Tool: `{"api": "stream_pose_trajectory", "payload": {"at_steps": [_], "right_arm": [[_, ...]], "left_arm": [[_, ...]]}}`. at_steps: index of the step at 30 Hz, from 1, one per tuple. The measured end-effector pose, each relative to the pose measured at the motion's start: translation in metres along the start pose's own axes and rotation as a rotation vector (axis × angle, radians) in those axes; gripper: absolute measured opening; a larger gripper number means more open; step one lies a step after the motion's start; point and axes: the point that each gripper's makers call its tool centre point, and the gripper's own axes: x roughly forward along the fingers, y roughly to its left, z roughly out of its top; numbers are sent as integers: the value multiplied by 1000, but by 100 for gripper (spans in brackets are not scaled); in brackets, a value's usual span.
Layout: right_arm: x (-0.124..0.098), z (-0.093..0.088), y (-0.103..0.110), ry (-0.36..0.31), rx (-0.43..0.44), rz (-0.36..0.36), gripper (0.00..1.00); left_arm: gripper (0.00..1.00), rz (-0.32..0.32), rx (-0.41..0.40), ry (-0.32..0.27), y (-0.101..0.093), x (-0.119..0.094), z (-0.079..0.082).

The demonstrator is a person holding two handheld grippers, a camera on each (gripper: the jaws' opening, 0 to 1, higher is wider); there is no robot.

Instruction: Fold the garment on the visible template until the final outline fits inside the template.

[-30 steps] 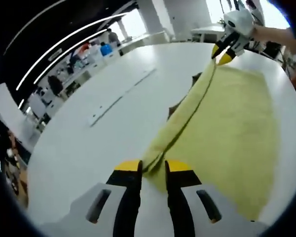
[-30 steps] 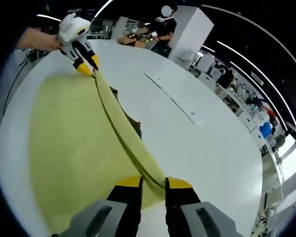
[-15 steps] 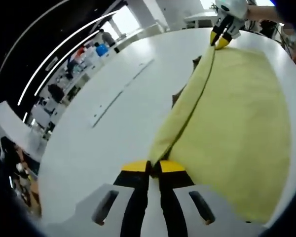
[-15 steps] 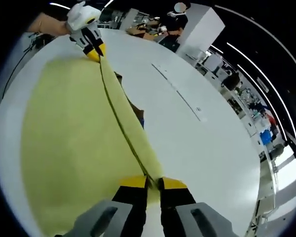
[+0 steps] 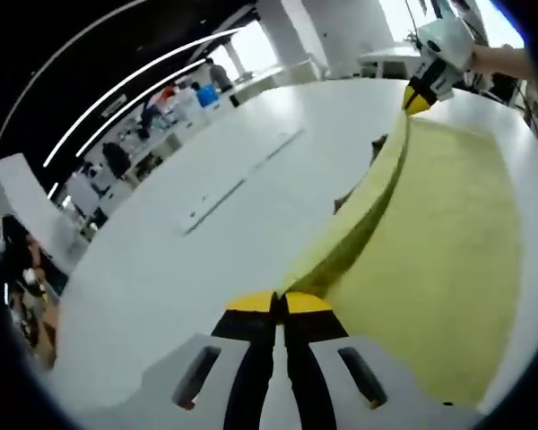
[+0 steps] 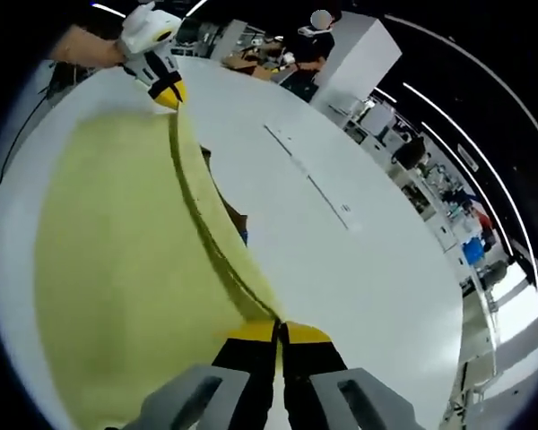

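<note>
the yellow garment lies spread on the white table, and its one long edge is lifted off the surface, running as a raised ridge between the two tongs. in the left gripper view the left tongs are pinched shut on the near corner of that edge, and the right tongs grip the far corner, a hand behind them. the right gripper view gives the mirror of it: the garment to the left, the right tongs closed on the near corner, the left tongs clamped on the far one.

a second ago both pairs of jaws stood a little apart around the hem. half a second ago they had closed, and the edge ran straight and low. now it stands higher and bows into a curve, so the lift has begun with both corners secured. that reads as the opening of a fold, not its end, since the rest of the cloth is flat and unfolded.

under the raised edge some dark patches show against the table, possibly the template, though i cannot tell for sure. the next move likely calls for carrying both corners evenly across the cloth, keeping the edge taut, or the fold may land skewed. beyond the table are desks and people in the room.
</note>
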Motion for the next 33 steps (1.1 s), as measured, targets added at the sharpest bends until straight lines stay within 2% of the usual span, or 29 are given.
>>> {"api": "stream_pose_trajectory", "payload": {"at_steps": [3,4,7,10,14,17,20,23,27,33], "right_arm": [[2,5,-10,-42,109,-35,0],[5,5,-10,-55,172,-22,0],[10,4,-11,-70,279,-16,0],[16,0,-12,-66,331,-15,0],[20,-2,-12,-65,394,-25,0],[19,0,-17,-74,426,-56,0],[16,-1,-20,-75,484,-61,9],[13,-3,-19,-70,545,-47,22],[5,0,-11,-68,590,-20,31],[-9,8,0,-78,647,17,52]], "left_arm": [[0,1,-129,-11,3,2,2],[0,-1,-189,-9,1,2,2],[0,1,-277,-12,2,6,-2],[0,15,-330,-6,3,9,-5],[0,35,-347,17,4,11,-8],[6,68,-369,11,8,10,-7],[11,78,-397,-6,13,7,-6],[8,69,-391,-14,13,2,-3],[22,58,-381,-41,11,-6,2],[31,18,-376,-72,4,-19,8]]}}
